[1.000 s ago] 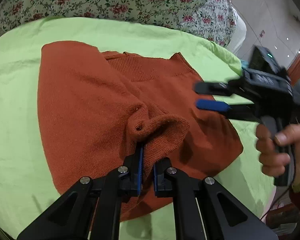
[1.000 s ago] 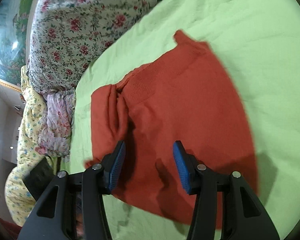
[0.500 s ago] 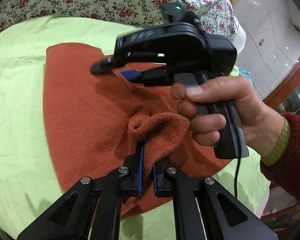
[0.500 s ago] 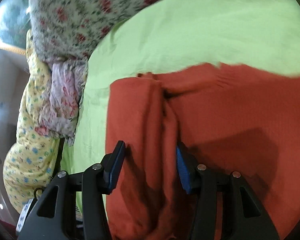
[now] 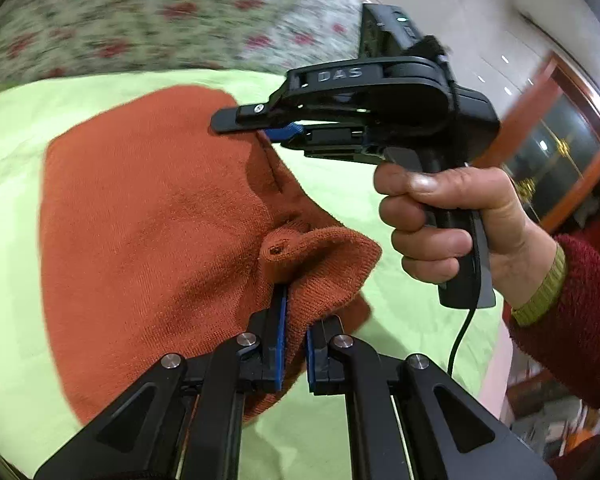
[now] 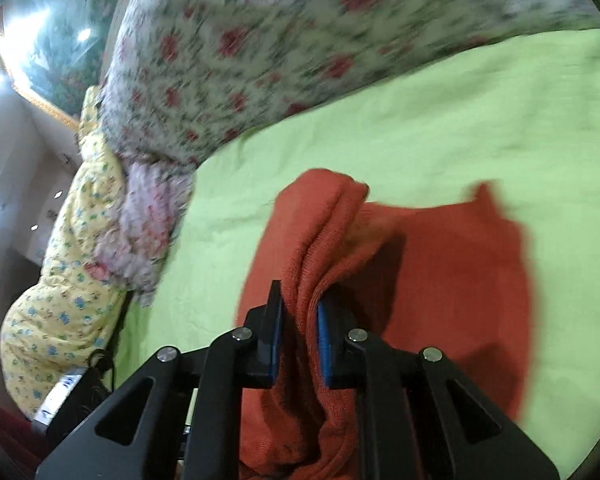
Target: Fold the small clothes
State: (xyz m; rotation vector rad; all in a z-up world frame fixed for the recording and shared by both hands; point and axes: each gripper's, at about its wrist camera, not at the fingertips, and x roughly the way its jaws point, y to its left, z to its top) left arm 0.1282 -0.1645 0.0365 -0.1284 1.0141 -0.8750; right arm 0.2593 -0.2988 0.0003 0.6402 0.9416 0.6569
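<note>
A small rust-orange knitted garment [image 5: 152,232] lies on a light green sheet [image 5: 16,128]. My left gripper [image 5: 294,312] is shut on a bunched near edge of the garment, by a rolled cuff [image 5: 320,252]. My right gripper [image 6: 298,320] is shut on a raised fold of the same garment [image 6: 452,264]. In the left wrist view the right gripper [image 5: 268,128] is held in a hand at the garment's far right edge, pinching the fabric there.
A floral quilt [image 5: 160,20] lies behind the green sheet [image 6: 480,112]. A yellow patterned bundle [image 6: 60,280] and a pink floral cloth [image 6: 152,220] lie at the left in the right wrist view. The bed's edge and a floor are at right in the left wrist view.
My right gripper moved across over the garment to its far edge and closed on a fold, from open. The garment's right side has been lifted and drawn over. The left gripper kept its hold.
</note>
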